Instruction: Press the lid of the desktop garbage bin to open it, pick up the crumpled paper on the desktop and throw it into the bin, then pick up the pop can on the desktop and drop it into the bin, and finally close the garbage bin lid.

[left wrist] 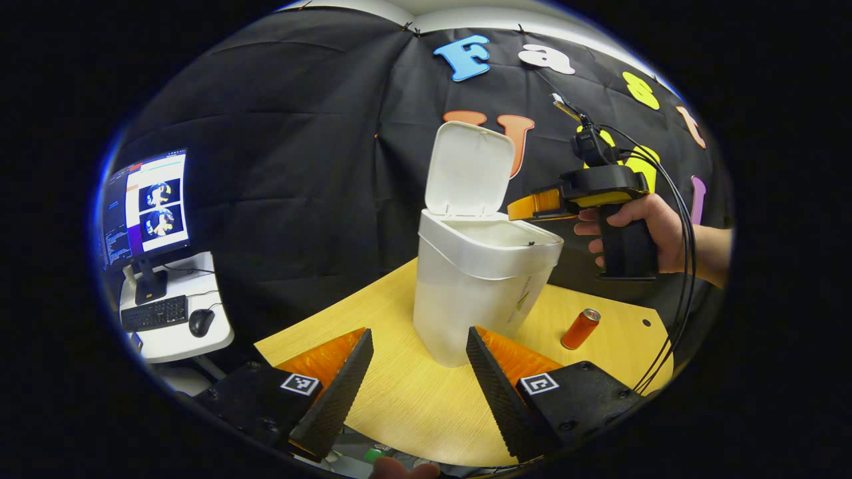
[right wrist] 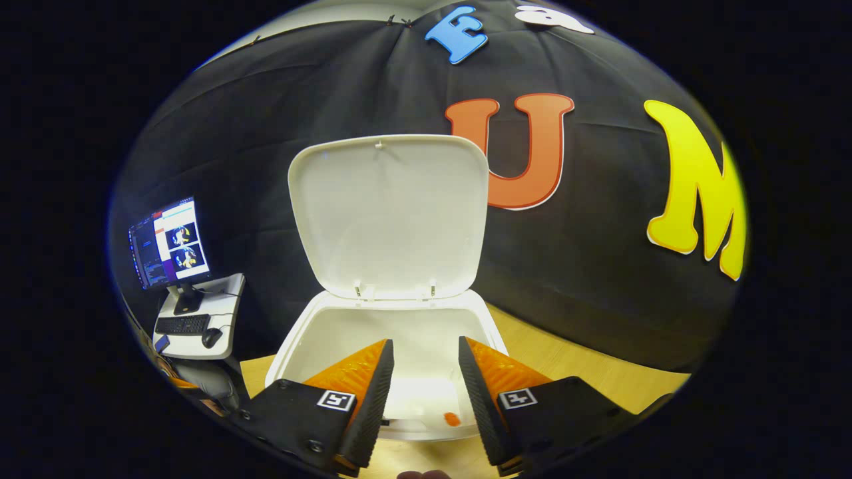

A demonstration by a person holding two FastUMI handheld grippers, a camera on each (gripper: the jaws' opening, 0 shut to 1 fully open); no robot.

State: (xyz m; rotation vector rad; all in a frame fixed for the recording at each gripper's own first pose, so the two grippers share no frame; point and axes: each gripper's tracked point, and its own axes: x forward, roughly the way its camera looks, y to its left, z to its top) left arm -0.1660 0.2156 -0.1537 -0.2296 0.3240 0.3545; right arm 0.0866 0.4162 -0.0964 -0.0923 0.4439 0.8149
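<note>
The white garbage bin [left wrist: 479, 293] stands on the wooden table [left wrist: 399, 392] with its lid [left wrist: 469, 169] swung upright. An orange pop can [left wrist: 580, 328] lies on the table to the bin's right. My left gripper [left wrist: 419, 332] is open and empty, low over the table just in front of the bin. A hand holds my right gripper [left wrist: 526, 207] above the bin's right rim. In the right gripper view, my right gripper [right wrist: 425, 342] is open with nothing between its fingers, over the bin's mouth [right wrist: 293, 352] and facing the raised lid [right wrist: 393, 213].
A white side desk [left wrist: 180, 339] at the left carries a monitor [left wrist: 146, 206], a keyboard [left wrist: 154, 313] and a mouse [left wrist: 201, 322]. Black cables [left wrist: 679, 279] hang from the right gripper past the table's right edge. The black cloth wall rises close behind the bin.
</note>
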